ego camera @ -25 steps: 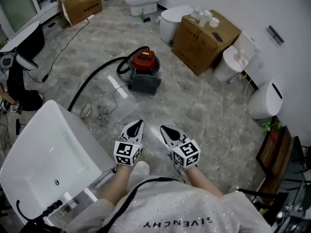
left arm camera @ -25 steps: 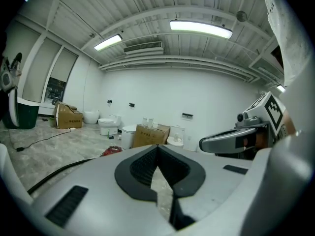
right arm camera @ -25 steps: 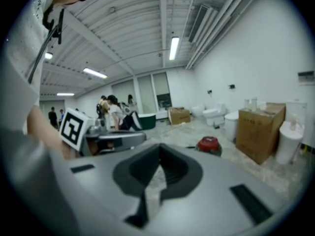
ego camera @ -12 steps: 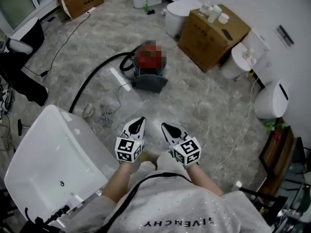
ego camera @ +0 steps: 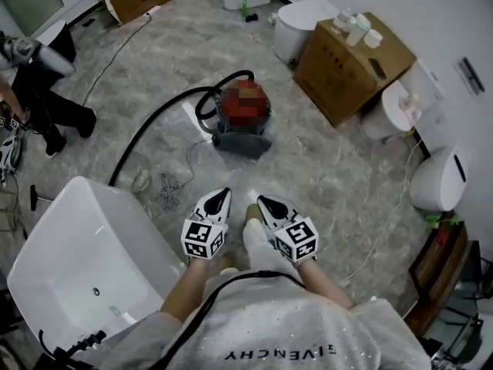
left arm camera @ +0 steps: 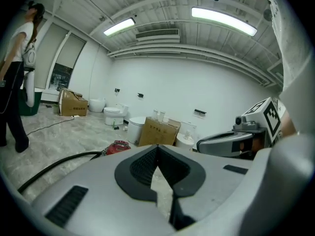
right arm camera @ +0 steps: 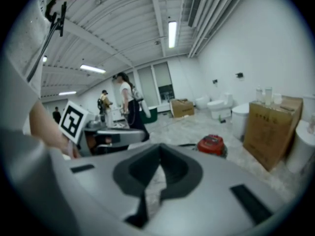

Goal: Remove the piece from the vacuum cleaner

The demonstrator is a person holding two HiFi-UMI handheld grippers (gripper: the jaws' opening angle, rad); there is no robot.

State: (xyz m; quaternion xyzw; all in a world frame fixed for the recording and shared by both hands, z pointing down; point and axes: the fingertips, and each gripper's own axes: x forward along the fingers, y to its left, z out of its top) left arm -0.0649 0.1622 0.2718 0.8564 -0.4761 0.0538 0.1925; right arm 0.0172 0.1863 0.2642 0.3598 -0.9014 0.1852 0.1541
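Observation:
A red vacuum cleaner (ego camera: 243,112) stands on a dark base on the marble floor, its top blurred in the head view; it also shows as a small red body in the left gripper view (left arm camera: 116,146) and the right gripper view (right arm camera: 212,144). A black hose (ego camera: 162,118) curves from it toward the left. My left gripper (ego camera: 223,194) and right gripper (ego camera: 262,200) are side by side well short of the vacuum cleaner, both pointing at it. Both are shut with nothing between the jaws.
A white bathtub (ego camera: 69,264) stands at my lower left. A cardboard box (ego camera: 350,60) with bottles on it and several toilets (ego camera: 308,23) line the right wall. A loose cable (ego camera: 163,187) and a white strip (ego camera: 194,118) lie on the floor. A person (ego camera: 35,91) stands far left.
The view has advanced toward the vacuum cleaner, which now lies closer and lower in the head view. Both grippers stay side by side and shut. A person has come into view at far left.

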